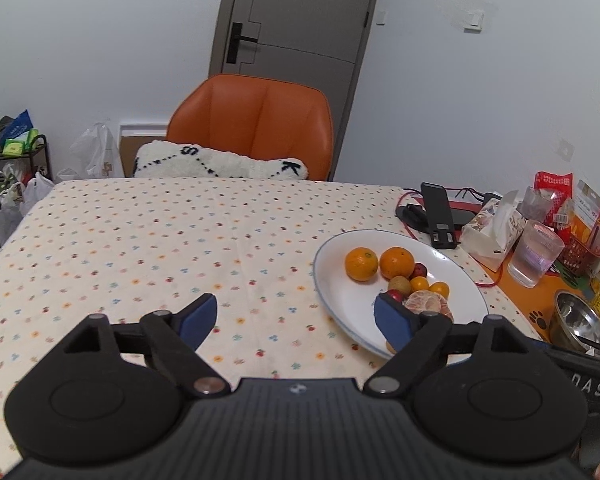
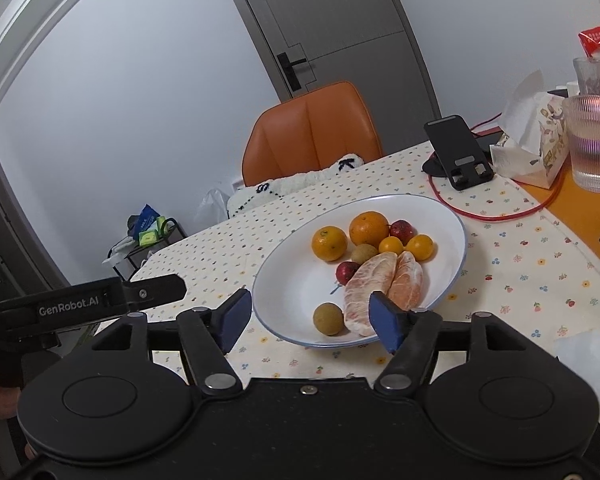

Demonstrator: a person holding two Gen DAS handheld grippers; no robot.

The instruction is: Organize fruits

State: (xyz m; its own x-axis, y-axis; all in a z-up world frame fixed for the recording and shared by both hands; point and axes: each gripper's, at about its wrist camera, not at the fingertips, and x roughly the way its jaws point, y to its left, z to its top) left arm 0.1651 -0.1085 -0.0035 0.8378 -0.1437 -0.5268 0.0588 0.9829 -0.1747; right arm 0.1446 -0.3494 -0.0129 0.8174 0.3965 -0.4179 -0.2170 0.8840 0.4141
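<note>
A white plate (image 1: 342, 280) (image 2: 292, 292) on the dotted tablecloth holds two oranges (image 1: 361, 264) (image 2: 329, 243), small yellow citrus (image 2: 420, 246), red fruits (image 2: 347, 272), brown round fruits (image 2: 328, 318) and peeled citrus segments (image 2: 374, 288) (image 1: 426, 304). My left gripper (image 1: 296, 320) is open above the cloth, left of the plate, its right finger over the plate's near rim. My right gripper (image 2: 310, 320) is open at the plate's near edge, a brown fruit between its pads from this view, nothing gripped. The left gripper body (image 2: 80, 304) shows at the left of the right wrist view.
An orange chair (image 1: 252, 124) with a white cushion (image 1: 220, 164) stands behind the table. To the right sit a black phone stand (image 2: 458, 152), a red cable (image 2: 496, 216), a tissue pack (image 2: 536, 148), ribbed glasses (image 2: 592, 144), snack packets, a red basket (image 1: 578, 256) and a steel bowl (image 1: 578, 328).
</note>
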